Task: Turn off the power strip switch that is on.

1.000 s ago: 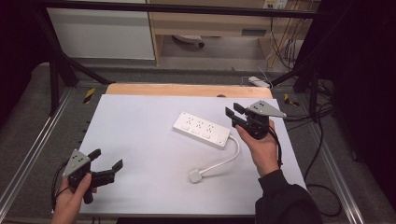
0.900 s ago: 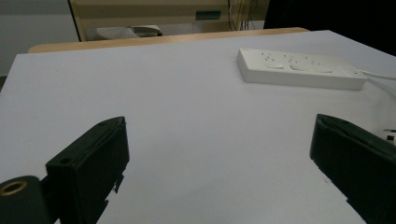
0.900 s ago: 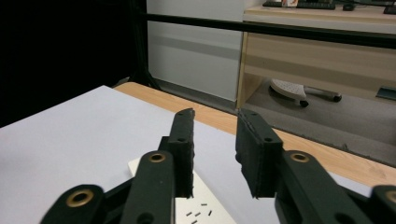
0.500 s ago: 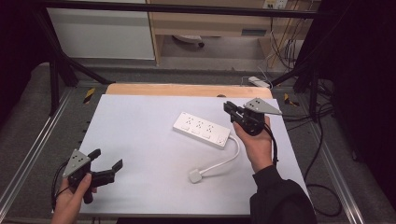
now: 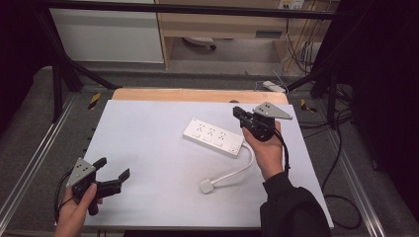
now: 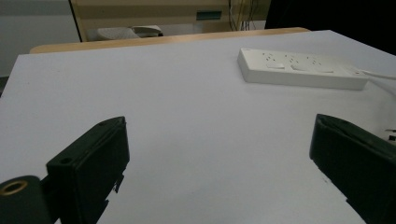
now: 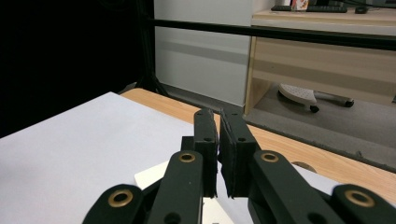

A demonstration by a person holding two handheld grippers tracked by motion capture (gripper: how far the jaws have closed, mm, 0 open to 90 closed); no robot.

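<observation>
Lying slantwise right of the table's point(image 5: 148, 148) middle: white power strip point(image 5: 213, 136), three socket groups on top, no lettering readable. Trailing from its near end, a white cord point(image 5: 237, 173) curling to a plug point(image 5: 207, 186) on the sheet. Hovering just past the strip's right end, right gripper point(image 5: 239, 114), jaws having just been closing, now pressed nearly together with nothing between them, seen up close in the right gripper view point(image 7: 218, 149). Resting low at the table's near left corner, well apart from the strip, left gripper point(image 5: 112, 169), jaws spread wide and empty point(image 6: 219, 154). Beyond the table, a wooden cabinet point(image 5: 222, 24).
</observation>
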